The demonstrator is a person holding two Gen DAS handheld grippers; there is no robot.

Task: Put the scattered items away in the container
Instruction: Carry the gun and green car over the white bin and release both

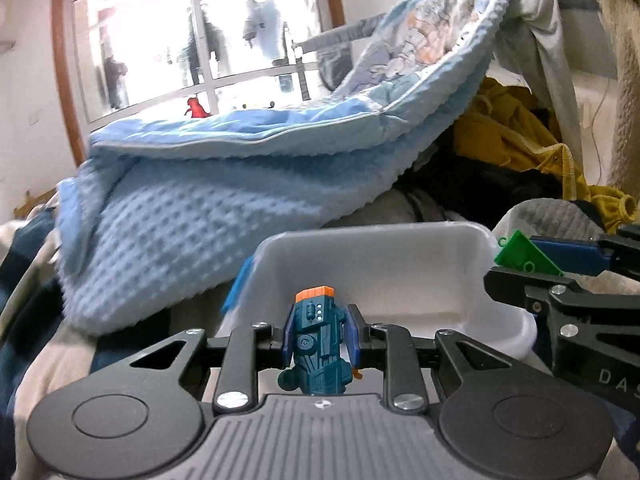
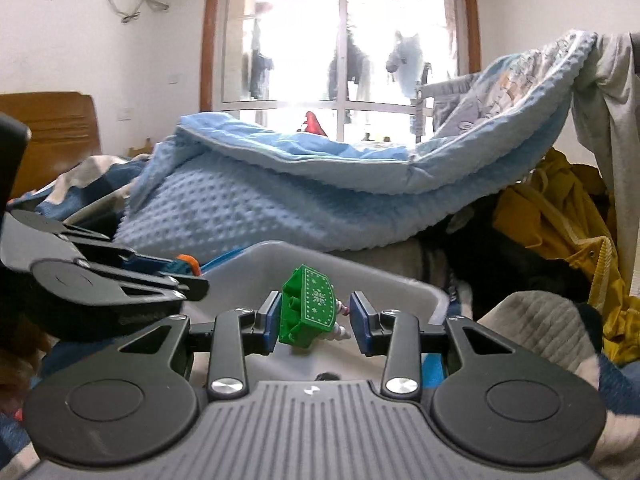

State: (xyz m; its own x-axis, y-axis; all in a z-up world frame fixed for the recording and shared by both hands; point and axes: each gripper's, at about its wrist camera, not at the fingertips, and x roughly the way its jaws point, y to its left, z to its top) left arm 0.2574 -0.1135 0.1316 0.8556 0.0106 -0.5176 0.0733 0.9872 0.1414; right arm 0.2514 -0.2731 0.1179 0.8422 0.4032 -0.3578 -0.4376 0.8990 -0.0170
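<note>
Both toys look like small, light, rigid plastic, so neither should need more than a gentle pinch. Held across its flat sides, the teal toy (image 1: 316, 344) sits between the pads of the left gripper (image 1: 319, 340), above the white container (image 1: 400, 256). Pinched on its broad faces, the green piece (image 2: 308, 308) in the right gripper (image 2: 314, 318) sits tilted and might slip.
</note>
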